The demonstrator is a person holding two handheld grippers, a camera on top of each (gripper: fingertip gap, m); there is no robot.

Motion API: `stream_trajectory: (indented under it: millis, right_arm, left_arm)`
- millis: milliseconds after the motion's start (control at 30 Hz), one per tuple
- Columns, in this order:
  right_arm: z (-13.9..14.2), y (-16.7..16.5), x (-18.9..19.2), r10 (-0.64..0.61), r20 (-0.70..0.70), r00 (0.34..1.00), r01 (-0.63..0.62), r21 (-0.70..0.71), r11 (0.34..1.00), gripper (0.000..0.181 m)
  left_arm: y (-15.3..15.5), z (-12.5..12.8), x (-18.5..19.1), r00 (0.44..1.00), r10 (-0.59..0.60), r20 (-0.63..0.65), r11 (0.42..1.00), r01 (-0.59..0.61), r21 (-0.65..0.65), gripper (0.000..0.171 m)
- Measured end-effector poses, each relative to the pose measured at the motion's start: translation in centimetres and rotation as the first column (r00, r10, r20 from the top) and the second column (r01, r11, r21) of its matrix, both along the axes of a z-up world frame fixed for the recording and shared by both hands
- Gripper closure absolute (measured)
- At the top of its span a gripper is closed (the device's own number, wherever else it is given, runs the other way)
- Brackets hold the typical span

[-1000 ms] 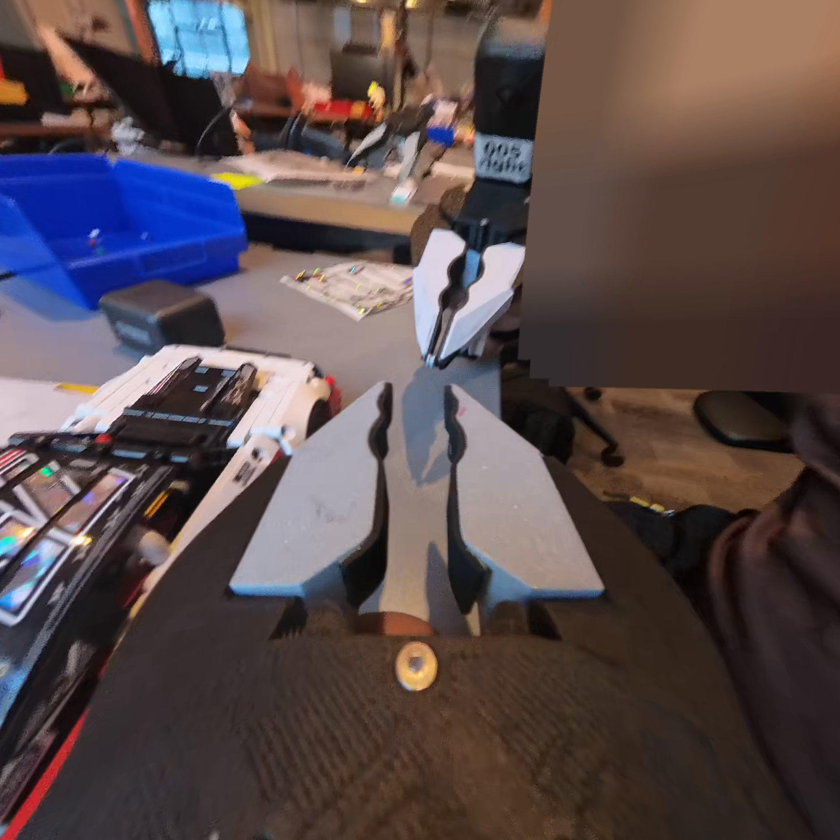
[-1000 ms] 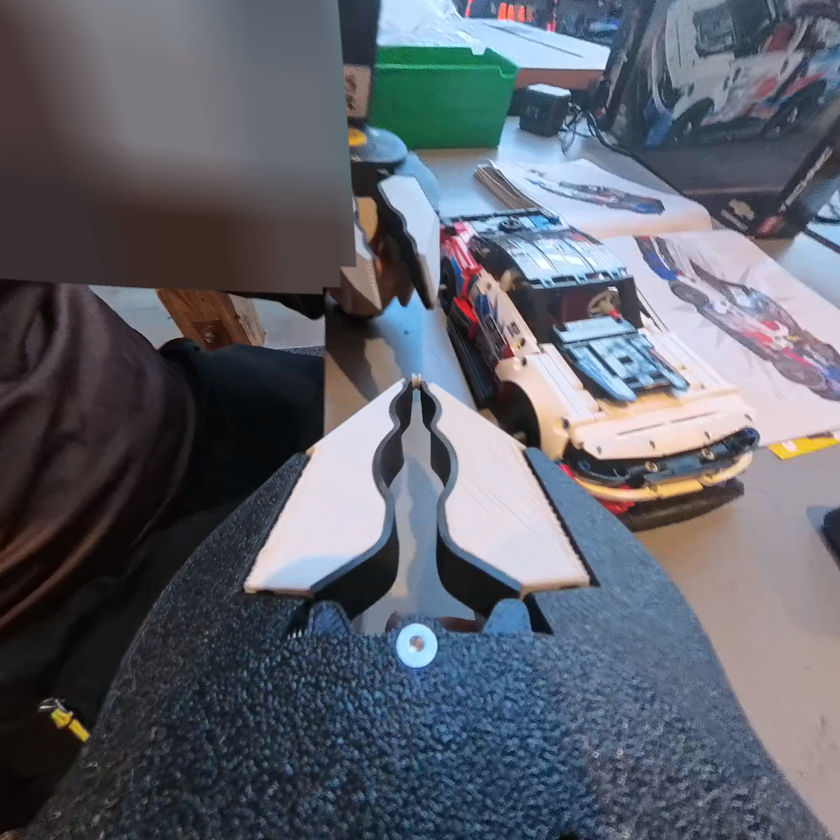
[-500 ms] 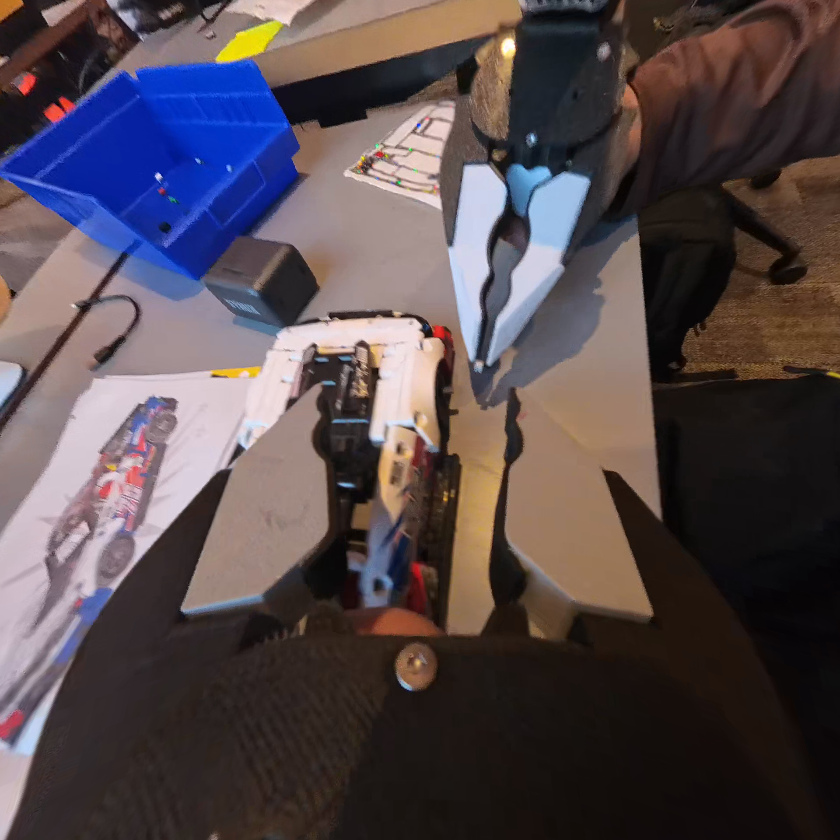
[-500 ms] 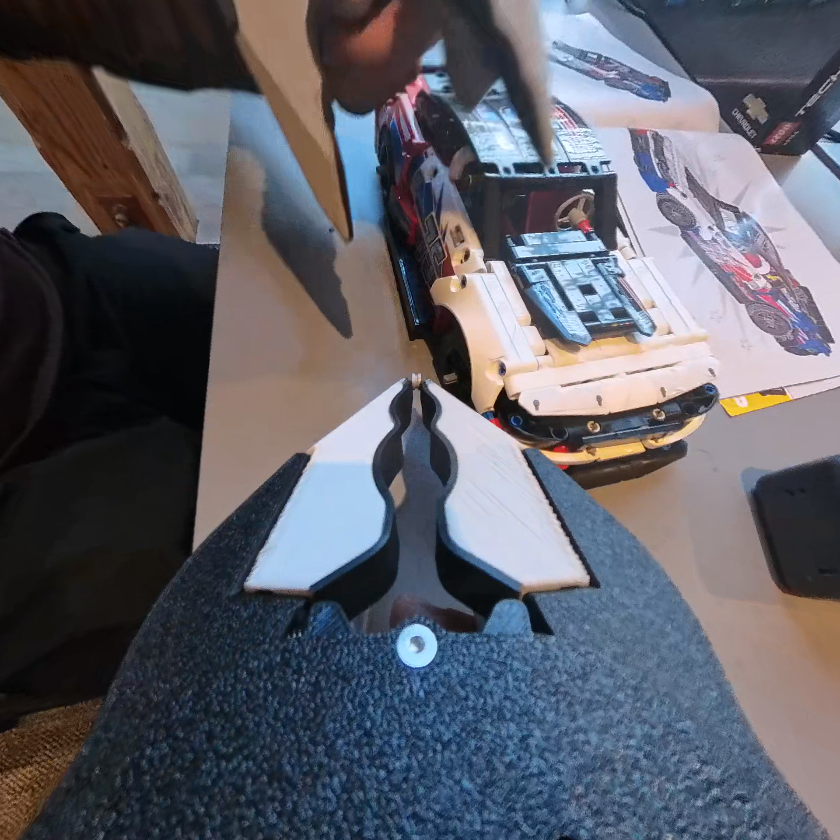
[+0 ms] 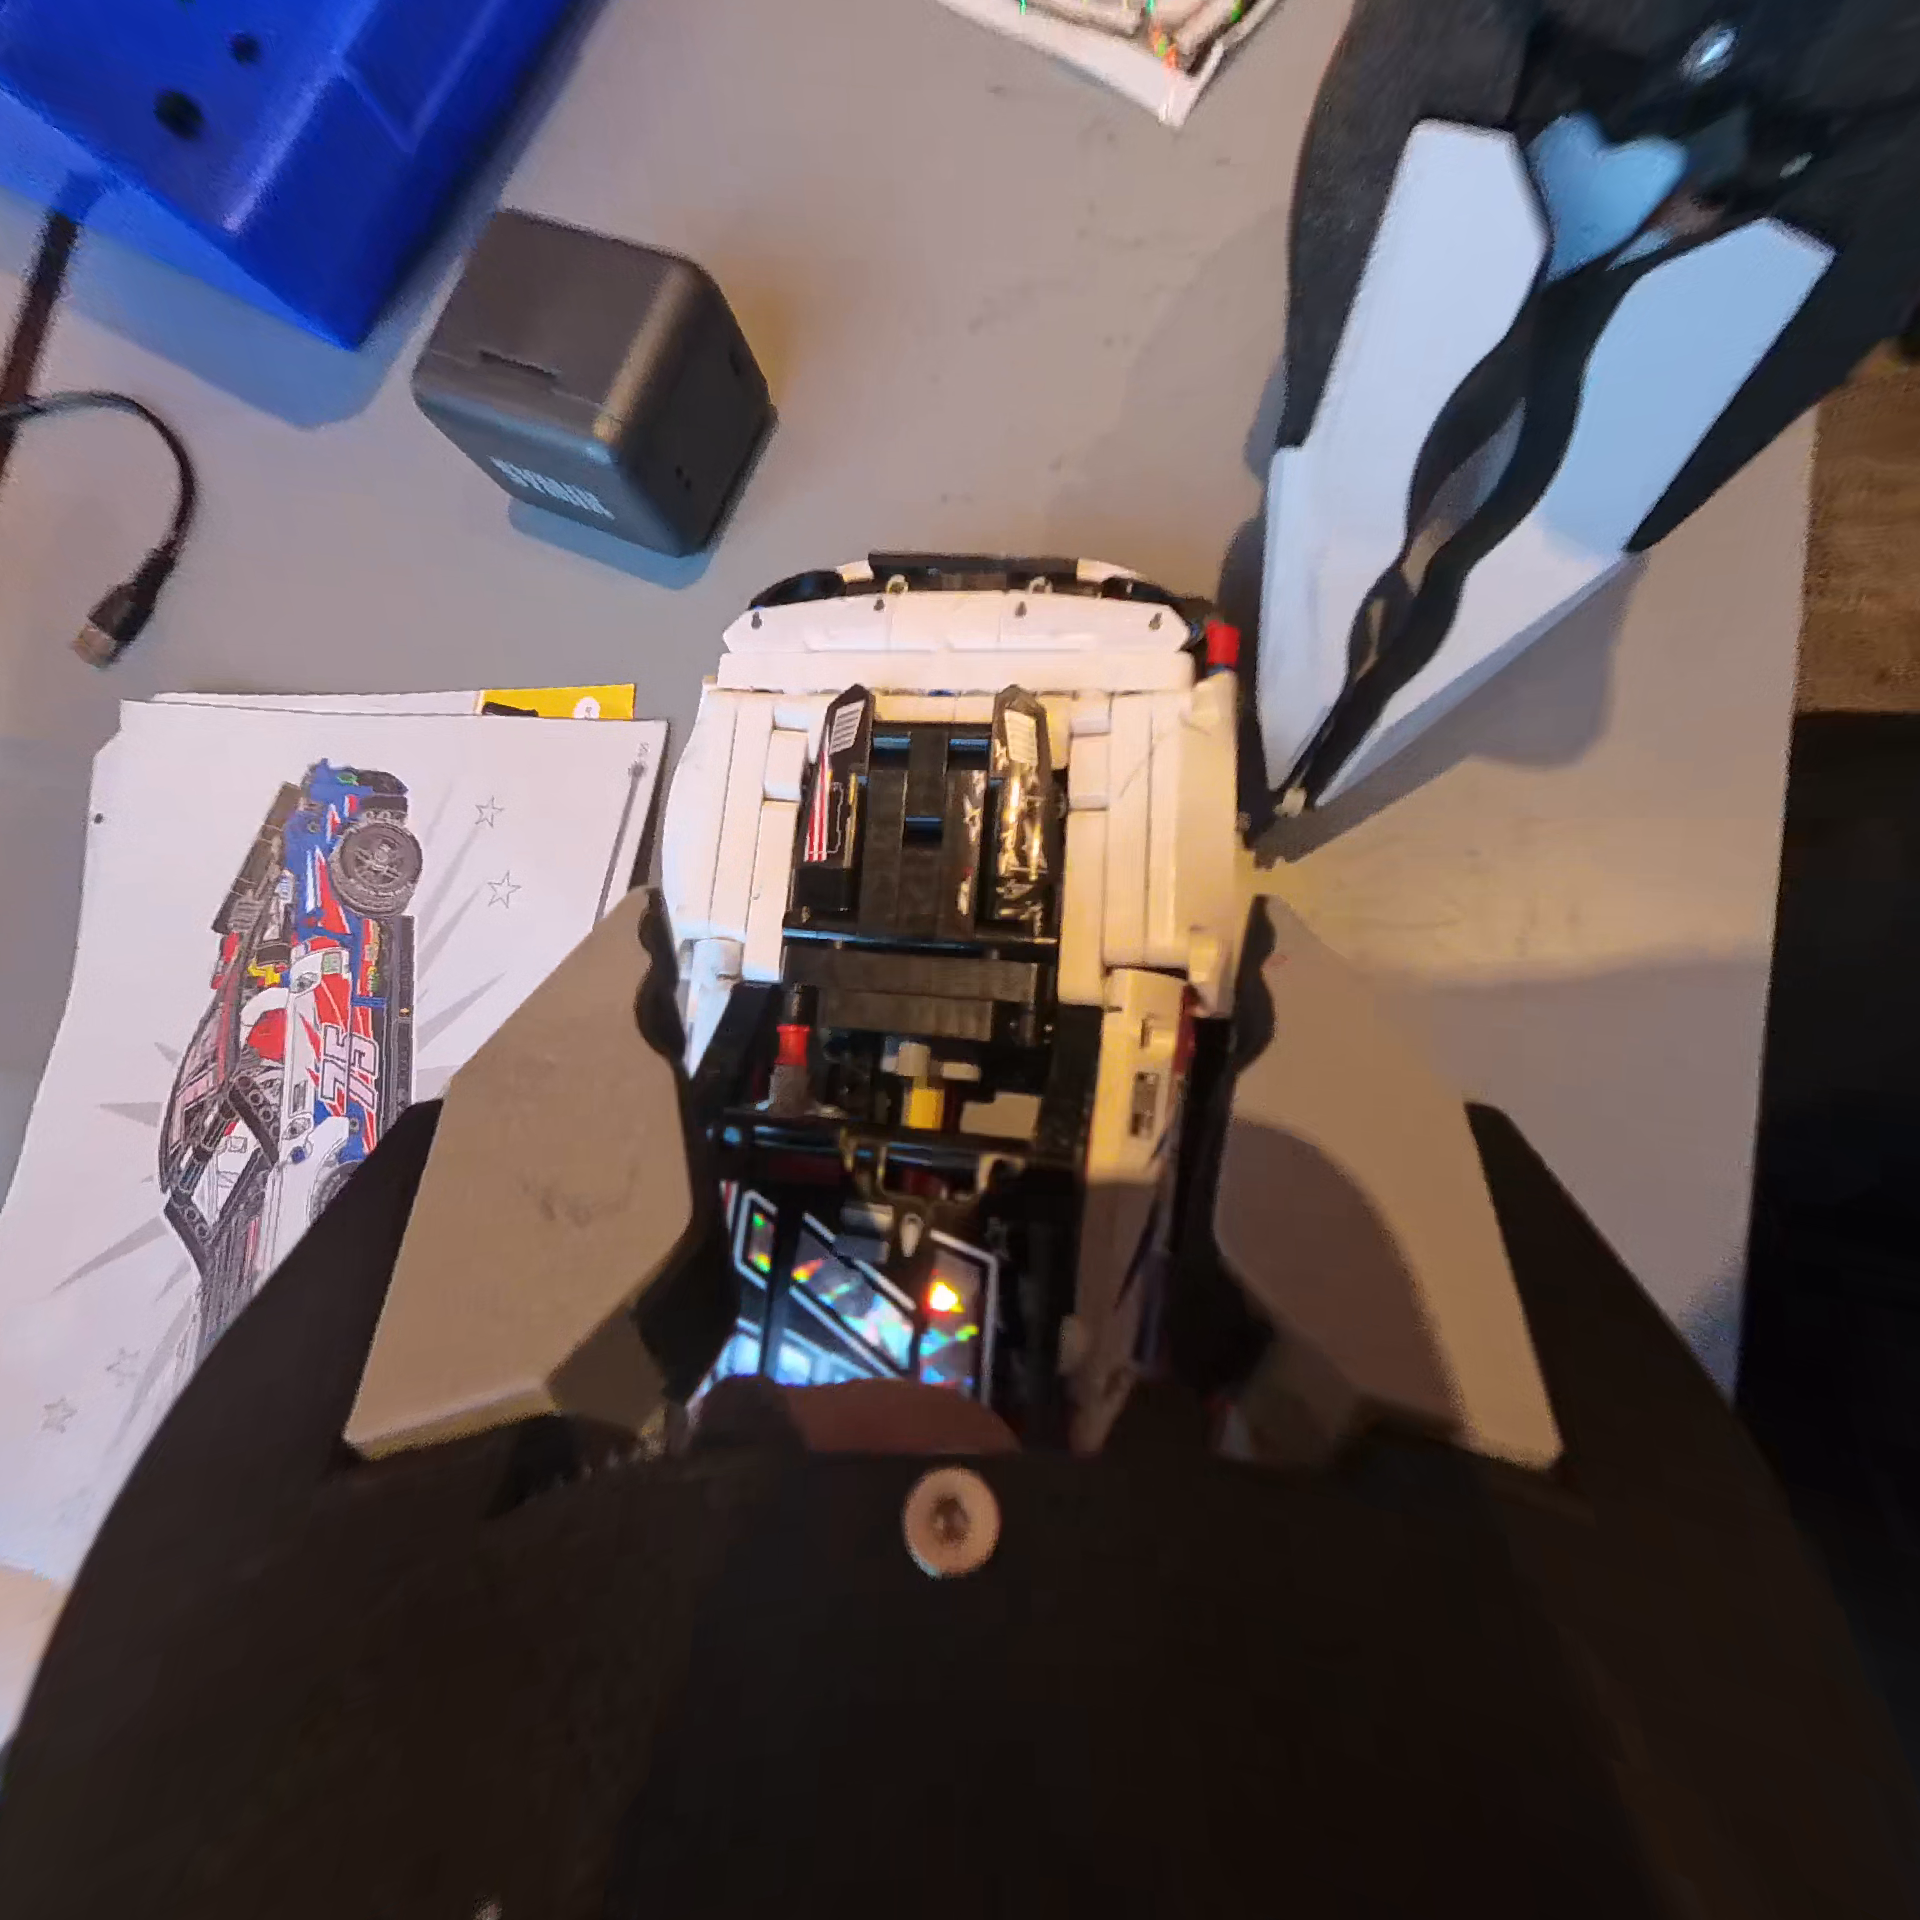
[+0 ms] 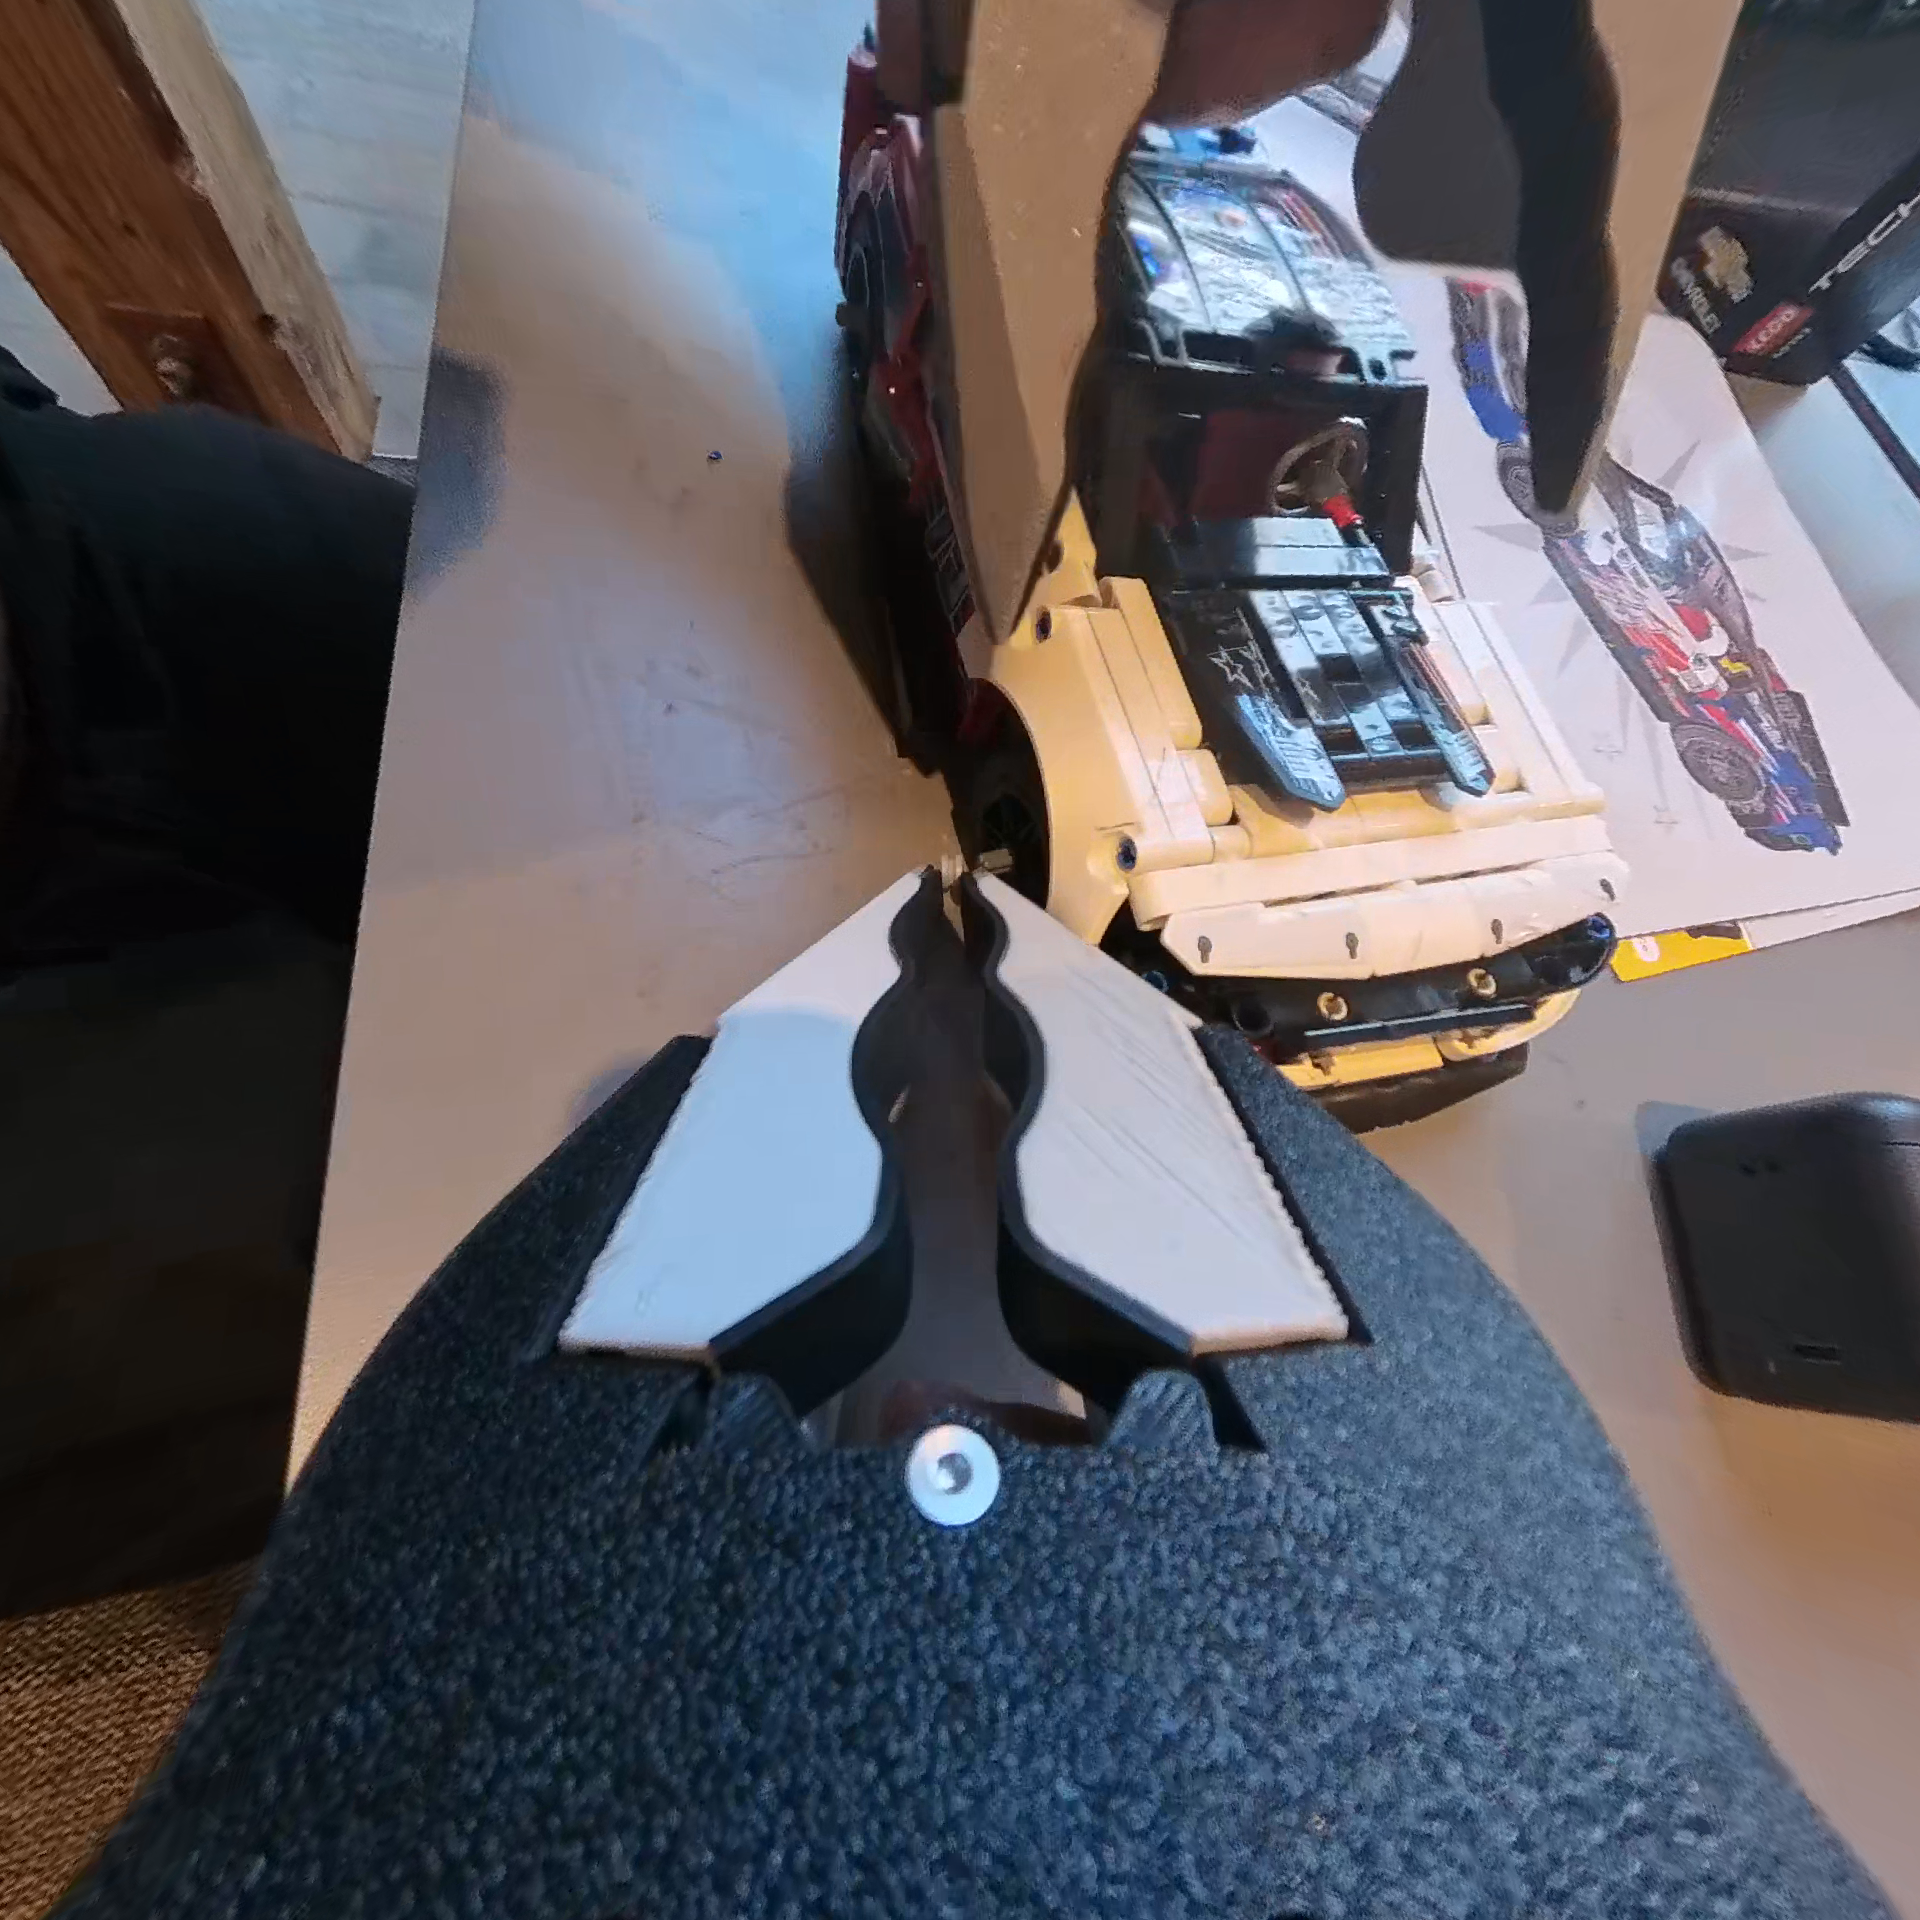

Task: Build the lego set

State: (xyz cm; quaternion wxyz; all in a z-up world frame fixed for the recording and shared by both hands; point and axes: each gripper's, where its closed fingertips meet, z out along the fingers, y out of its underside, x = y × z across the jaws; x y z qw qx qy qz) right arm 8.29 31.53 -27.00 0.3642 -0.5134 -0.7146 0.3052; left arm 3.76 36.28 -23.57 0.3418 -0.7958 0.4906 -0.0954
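Observation:
The white, black and red lego car (image 5: 935, 665) stands on the grey table (image 5: 987, 260), nose away from me in the left wrist view. My left gripper (image 5: 956, 909) is open wide and straddles the car's cabin, one finger on each side. In the right wrist view its fingers (image 6: 997, 416) come down from the top over the car (image 6: 1299, 831). My right gripper (image 6: 951, 878) is shut on a small white lego piece (image 6: 952, 862), with its tips just beside the car's front wheel arch. It also shows in the left wrist view (image 5: 1294, 800), next to the car's front corner.
A blue bin (image 5: 208, 135), a dark grey box (image 5: 592, 384) and a cable (image 5: 135, 582) lie beyond the car. A printed sheet with a car picture (image 5: 208, 935) lies to its left. The set's box (image 6: 1818, 208) stands behind. The table edge (image 5: 1787, 831) is close on the right.
My left gripper has tipped down over the car, opened wide and come to straddle it. My right gripper, still shut, has moved closer to the car's front wheel.

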Motion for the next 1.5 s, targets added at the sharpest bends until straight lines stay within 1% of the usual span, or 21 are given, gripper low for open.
stream_trajectory:
  millis: [100, 267, 300, 367, 433, 500, 600, 633, 700, 733, 800, 967, 1067, 1233, 1333, 1500]
  right_arm:
    - [-0.1, 0.0, -0.1, 0.003, 0.006, 1.0, -0.003, 0.002, 1.0, 0.181]
    - [-0.1, 0.3, -0.4, -0.013, 0.005, 1.0, 0.013, 0.014, 1.0, 0.181]
    - [-0.1, 0.3, -0.4, -0.016, 0.003, 1.0, 0.016, 0.014, 1.0, 0.181]
    - [-0.1, 0.3, -0.4, -0.02, 0.002, 1.0, 0.02, 0.01, 1.0, 0.181]
    - [-0.1, 0.3, -0.4, -0.023, 0.003, 1.0, 0.023, 0.008, 1.0, 0.181]
    - [-0.1, 0.3, -0.4, -0.029, 0.002, 1.0, 0.029, 0.014, 0.999, 0.181]
    - [-0.1, 0.2, -0.5, -0.032, 0.004, 0.999, 0.032, 0.027, 0.999, 0.181]
    - [-0.2, 0.1, -0.5, -0.035, 0.008, 0.999, 0.035, 0.03, 0.999, 0.181]
    - [-0.3, 0.2, -0.5, -0.044, 0.018, 0.999, 0.043, 0.037, 0.998, 0.181]
    - [-0.4, 0.3, -0.6, -0.046, 0.024, 0.999, 0.046, 0.036, 0.998, 0.181]
    - [-0.4, 0.3, -0.6, -0.052, 0.024, 0.998, 0.051, 0.033, 0.998, 0.181]
    - [-0.3, 0.4, -0.5, -0.083, 0.015, 0.996, 0.081, 0.064, 0.995, 0.181]
    - [-0.3, 0.4, -0.5, -0.095, 0.009, 0.995, 0.094, 0.076, 0.993, 0.181]
    - [0.0, 0.5, -0.4, -0.109, -0.013, 0.994, 0.109, 0.086, 0.99, 0.181]
    - [0.0, 0.5, -0.5, -0.111, -0.013, 0.994, 0.112, 0.093, 0.989, 0.181]
    - [-0.2, 0.5, -0.5, -0.115, -0.005, 0.993, 0.115, 0.136, 0.984, 0.181]
  left_arm:
    - [-0.9, 1.4, 0.4, 0.997, 0.03, 0.076, 0.996, -0.036, 0.077, 0.067]
    - [-3.2, 2.3, 0.1, 0.989, 0.068, 0.132, 0.99, -0.084, 0.117, 0.07]
    - [-3.8, 2.7, 0.3, 0.984, 0.07, 0.164, 0.987, -0.092, 0.13, 0.074]
    - [-5.5, 3.1, 1.1, 0.972, 0.06, 0.227, 0.987, -0.091, 0.131, 0.088]
    - [-6.9, 2.3, 1.7, 0.963, 0.08, 0.259, 0.987, -0.113, 0.115, 0.102]
    - [-7.8, 0.6, 1.8, 0.96, 0.117, 0.253, 0.984, -0.146, 0.098, 0.107]
    - [-9.2, -2.1, 2.6, 0.952, 0.141, 0.271, 0.987, -0.155, 0.032, 0.117]
    - [-9.4, -3.0, 2.8, 0.953, 0.149, 0.265, 0.987, -0.158, 0.014, 0.117]
    - [-9.6, -4.1, 3.1, 0.96, 0.15, 0.238, 0.988, -0.155, 0.003, 0.12]
    - [-9.5, -4.3, 3.1, 0.962, 0.157, 0.225, 0.987, -0.161, -0.002, 0.122]
    - [-9.1, -4.0, 3.5, 0.956, 0.16, 0.246, 0.986, -0.165, 0.0, 0.122]
    - [-8.7, -4.2, 4.3, 0.944, 0.18, 0.275, 0.984, -0.167, -0.07, 0.121]
    - [-8.6, -4.1, 4.9, 0.938, 0.176, 0.298, 0.984, -0.157, -0.089, 0.122]
    - [-8.4, -4.6, 5.4, 0.942, 0.18, 0.285, 0.98, -0.148, -0.131, 0.12]
    - [-8.1, -4.5, 5.5, 0.936, 0.185, 0.299, 0.978, -0.146, -0.148, 0.121]
    - [-7.6, -4.8, 5.9, 0.932, 0.195, 0.306, 0.971, -0.14, -0.193, 0.121]
